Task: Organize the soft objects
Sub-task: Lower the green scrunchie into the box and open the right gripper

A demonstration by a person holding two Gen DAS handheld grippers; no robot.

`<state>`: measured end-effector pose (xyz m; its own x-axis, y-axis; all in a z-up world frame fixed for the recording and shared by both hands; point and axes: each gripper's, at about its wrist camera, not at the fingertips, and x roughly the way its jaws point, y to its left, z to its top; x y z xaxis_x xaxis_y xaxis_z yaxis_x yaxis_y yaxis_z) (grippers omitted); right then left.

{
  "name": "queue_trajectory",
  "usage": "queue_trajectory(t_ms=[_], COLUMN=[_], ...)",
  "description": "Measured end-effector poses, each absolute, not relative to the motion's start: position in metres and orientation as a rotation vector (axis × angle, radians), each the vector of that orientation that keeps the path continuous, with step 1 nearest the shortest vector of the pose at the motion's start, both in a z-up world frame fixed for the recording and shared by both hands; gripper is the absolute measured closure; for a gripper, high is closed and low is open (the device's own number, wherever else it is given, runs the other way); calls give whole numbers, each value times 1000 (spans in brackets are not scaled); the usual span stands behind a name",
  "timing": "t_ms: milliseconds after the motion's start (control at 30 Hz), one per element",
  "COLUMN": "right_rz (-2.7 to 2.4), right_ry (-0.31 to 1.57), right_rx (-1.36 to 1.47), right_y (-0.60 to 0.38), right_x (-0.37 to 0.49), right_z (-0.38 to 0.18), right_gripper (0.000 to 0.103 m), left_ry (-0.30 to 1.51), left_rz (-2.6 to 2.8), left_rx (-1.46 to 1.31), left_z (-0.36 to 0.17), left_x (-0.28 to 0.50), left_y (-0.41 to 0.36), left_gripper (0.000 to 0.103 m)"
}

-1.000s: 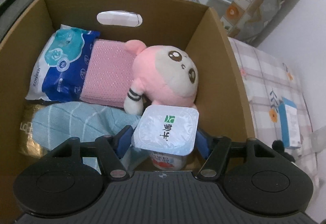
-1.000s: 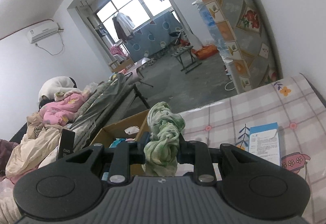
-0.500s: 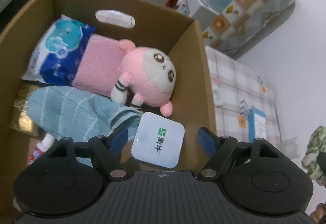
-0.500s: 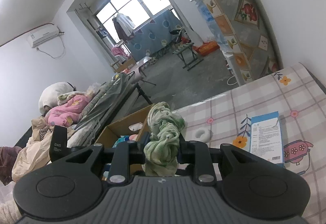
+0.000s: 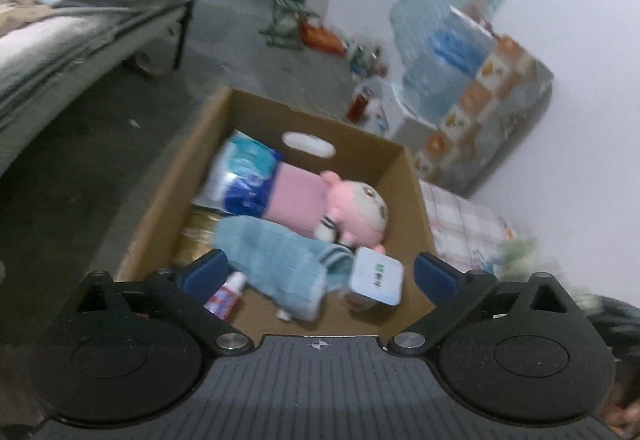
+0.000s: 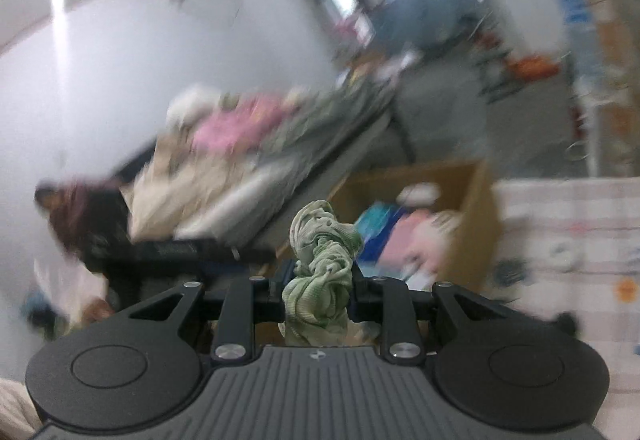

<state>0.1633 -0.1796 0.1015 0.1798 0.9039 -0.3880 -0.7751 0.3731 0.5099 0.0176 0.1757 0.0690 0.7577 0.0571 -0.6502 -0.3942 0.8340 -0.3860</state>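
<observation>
The right tongs are clamped on a crumpled green cloth, which stands up between the pads as a twisted bundle, long axis roughly vertical in the right wrist view. From these tongs the cardboard box lies at about 1 o'clock, just beyond the cloth's tip and lower, with its open top facing up; the near wall of the box is the edge the cloth has to clear. That is the relation the next move seems to turn on: carry the cloth forward and slightly right over that wall, then let it drop.

The left tongs are opening, almost at full spread, with nothing between the pads. Below them, in the box, a white square-lidded cup rests at 12 o'clock beside a rolled light-blue towel whose long axis runs from 10 to 4 o'clock. A pink plush toy and a blue tissue pack lie behind, at 12 and 11 o'clock.

The right hand, already loaded, looks the one to act; the free space seems to be the near right corner
</observation>
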Motion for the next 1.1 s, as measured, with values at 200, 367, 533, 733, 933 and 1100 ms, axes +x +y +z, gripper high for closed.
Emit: queue_trajectory(t_ms=[200, 367, 533, 733, 933, 1100], right_rz=[1206, 1099, 963, 976, 1103, 924], right_ry=[942, 1044, 1024, 977, 1175, 1273], right_rx=[-159, -475, -711, -654, -486, -595], right_y=[-56, 8, 28, 16, 34, 50], right_x=[156, 148, 140, 136, 142, 159], right_z=[60, 14, -18, 14, 6, -41], right_gripper=[58, 53, 44, 45, 48, 50], left_ry=[631, 609, 602, 571, 581, 590], left_rz=[294, 284, 282, 294, 295, 302], left_rx=[-522, -532, -561, -559, -550, -519], left_z=[61, 53, 44, 40, 37, 39], left_x=[-5, -11, -17, -23, -21, -23], left_y=[189, 201, 215, 226, 225, 218], left_gripper=[3, 3, 3, 3, 3, 2])
